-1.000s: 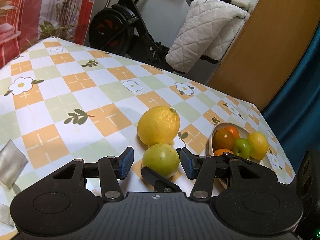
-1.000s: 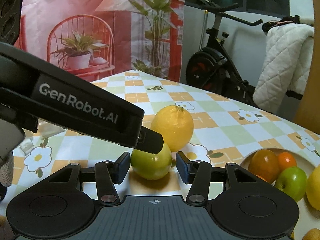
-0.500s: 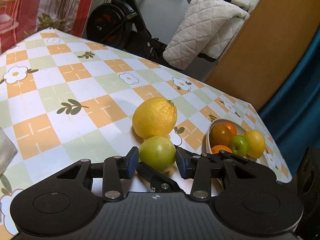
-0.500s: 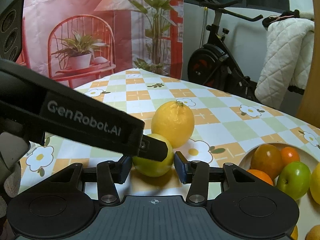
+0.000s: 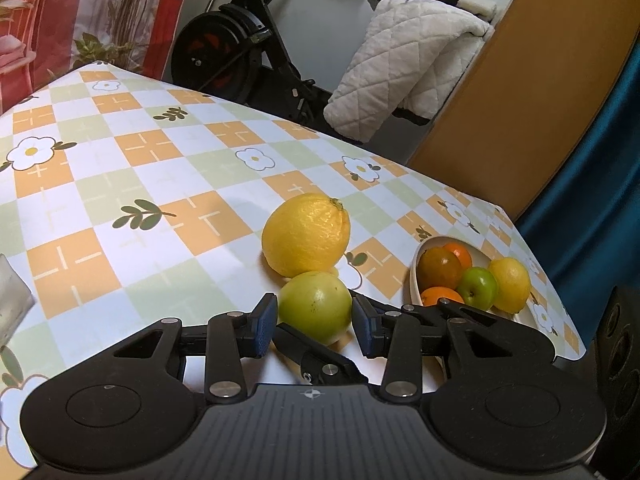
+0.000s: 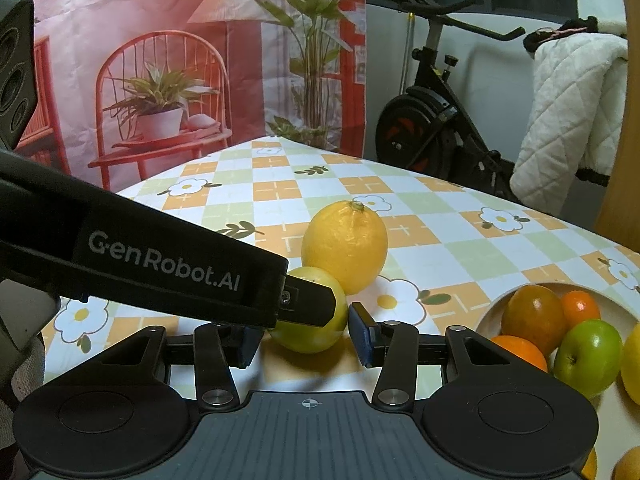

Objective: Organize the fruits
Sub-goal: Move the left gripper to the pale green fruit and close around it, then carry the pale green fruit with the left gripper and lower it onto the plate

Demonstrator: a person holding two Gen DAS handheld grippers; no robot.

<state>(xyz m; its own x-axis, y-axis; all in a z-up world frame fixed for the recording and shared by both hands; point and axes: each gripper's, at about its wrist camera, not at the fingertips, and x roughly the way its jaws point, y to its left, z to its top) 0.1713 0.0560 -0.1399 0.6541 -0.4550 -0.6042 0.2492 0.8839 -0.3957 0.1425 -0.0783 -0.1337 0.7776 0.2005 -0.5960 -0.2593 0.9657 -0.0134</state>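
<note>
A green-yellow round fruit (image 5: 316,300) lies on the checked tablecloth (image 5: 120,200), right in front of a big lemon (image 5: 306,236). My left gripper (image 5: 314,324) is shut on it, one blue pad against each side. In the right wrist view the same green fruit (image 6: 320,332) sits at the tips of my right gripper (image 6: 305,340), which is open. A thin gap shows at its right pad (image 6: 362,338). The left gripper's finger (image 6: 312,304) crosses over the fruit and hides the other pad. The lemon (image 6: 346,246) stands just behind. A right finger (image 5: 316,354) lies under the fruit's near side.
A pale bowl (image 5: 414,276) to the right holds a brownish fruit, oranges, a green apple (image 6: 590,360) and a lemon. An exercise bike (image 5: 240,52) and a quilted white blanket (image 5: 400,72) stand past the table's far edge. A grey scrap (image 5: 12,300) lies at the left.
The left jaws have drawn in from a wide stance until their pads touch the green fruit. The right jaws narrowed a little. Neither hand has shifted noticeably.
</note>
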